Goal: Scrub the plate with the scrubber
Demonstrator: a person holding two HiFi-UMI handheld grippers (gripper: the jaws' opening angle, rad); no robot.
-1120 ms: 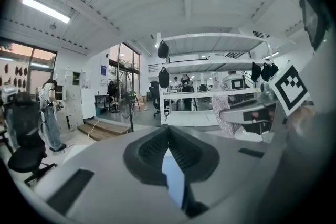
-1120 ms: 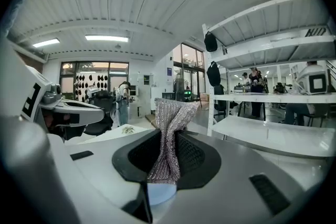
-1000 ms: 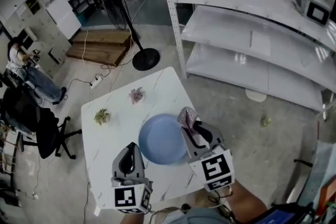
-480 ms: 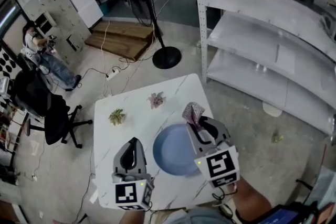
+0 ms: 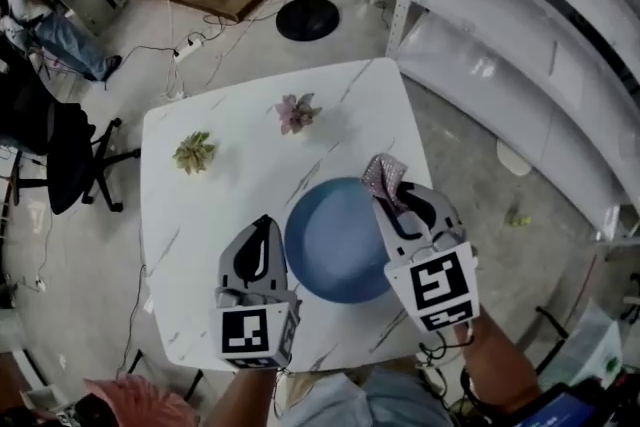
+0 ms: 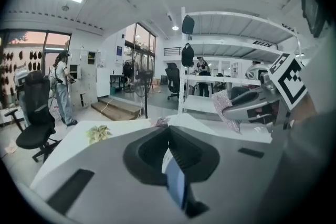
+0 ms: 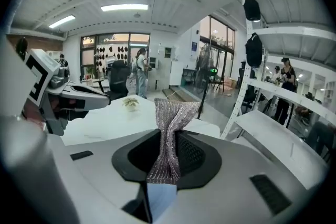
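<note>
A round blue plate (image 5: 333,240) lies on the white marble table (image 5: 220,205), near its front right part. My right gripper (image 5: 393,193) hovers over the plate's right rim and is shut on a silver mesh scrubber (image 5: 384,176). The scrubber (image 7: 170,126) sticks up, crumpled, from between the right gripper's (image 7: 169,140) jaws. My left gripper (image 5: 262,229) is shut with nothing in it, its tip just left of the plate's rim. In the left gripper view the left gripper (image 6: 169,132) points across the table, and the scrubber (image 6: 224,107) shows at the right.
A small green plant (image 5: 194,152) and a pink one (image 5: 297,112) stand on the far half of the table. White shelving (image 5: 520,45) runs along the right. A fan's base (image 5: 307,18) and a black office chair (image 5: 55,150) stand on the floor beyond and left.
The head camera has tilted down, so the table sits higher and more centred in view. Both grippers keep nearly the same places beside the plate, and the scrubber stays clamped.
</note>
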